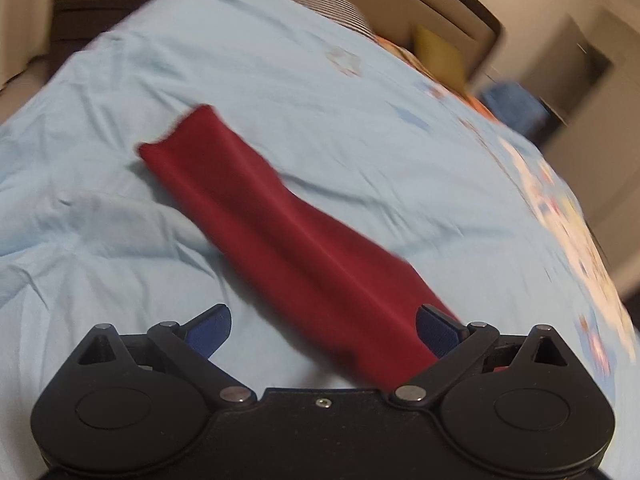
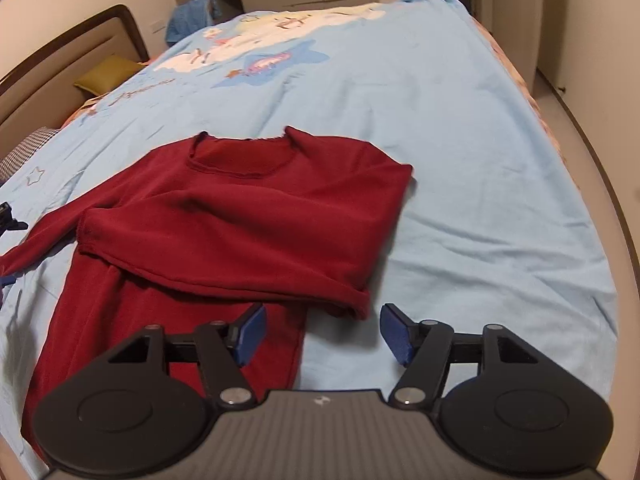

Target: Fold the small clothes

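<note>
1. Currently the red sweater (image 2: 240, 216) lies flat on the bed (image 2: 460, 140), neck hole away from the right wrist camera; one sleeve is already folded across the chest, its cuff ending near the sweater's left edge in that view.
2. Its other sleeve (image 1: 260, 220) stretches out sideways over the light blue sheet, which likely leaves it ready to be folded in next.
3. Above that sleeve hovers the left claw (image 1: 324, 332), jaws spread wide with nothing between them; the cloth passes under the right-hand finger, and I cannot tell whether it touches.
4. Over the sweater's lower right corner, the right claw (image 2: 322, 334) is likewise wide open and empty, with its left pad over the red cloth and the other over bare sheet.
5. Farther off, a yellow cushion (image 2: 106, 74) rests by the headboard (image 2: 60, 52).
</note>
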